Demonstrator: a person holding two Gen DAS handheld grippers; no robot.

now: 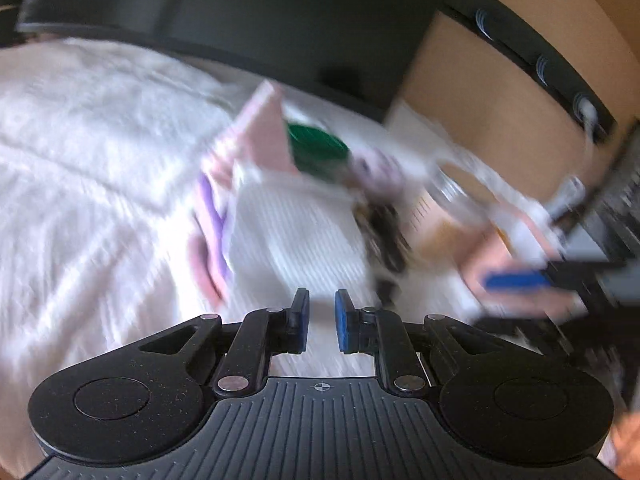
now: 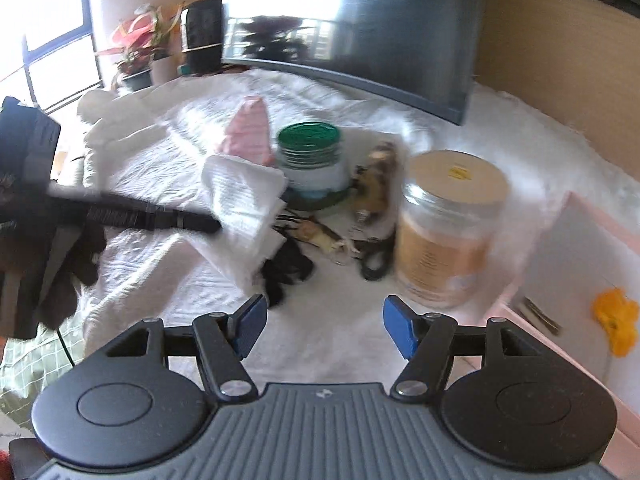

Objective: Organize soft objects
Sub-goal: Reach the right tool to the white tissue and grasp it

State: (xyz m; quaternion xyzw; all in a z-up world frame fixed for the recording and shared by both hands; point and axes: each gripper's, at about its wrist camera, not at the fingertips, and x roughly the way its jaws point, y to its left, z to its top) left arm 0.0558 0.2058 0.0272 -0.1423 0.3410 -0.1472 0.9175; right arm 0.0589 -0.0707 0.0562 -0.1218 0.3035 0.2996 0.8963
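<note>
A folded white cloth [image 1: 296, 232] [image 2: 244, 204] lies on the white fluffy cover [image 1: 80, 152], with a pink cloth [image 1: 264, 136] [image 2: 248, 132] behind it and a pink and purple piece [image 1: 208, 240] at its left edge. My left gripper [image 1: 321, 322] hovers just in front of the white cloth, jaws a narrow gap apart, nothing between them; it also shows in the right wrist view [image 2: 200, 224], reaching over the white cloth. My right gripper [image 2: 324, 326] is open and empty, short of a black soft item [image 2: 286, 270]. The left wrist view is motion-blurred.
A green-lidded jar [image 2: 312, 156] and a tan-lidded jar [image 2: 444, 232] stand on the cover, with small dark and yellow trinkets [image 2: 376, 184] between them. A pink box [image 2: 568, 264] stands at right. A dark monitor [image 2: 360, 28] stands behind. Plants [image 2: 140, 48] are at far left.
</note>
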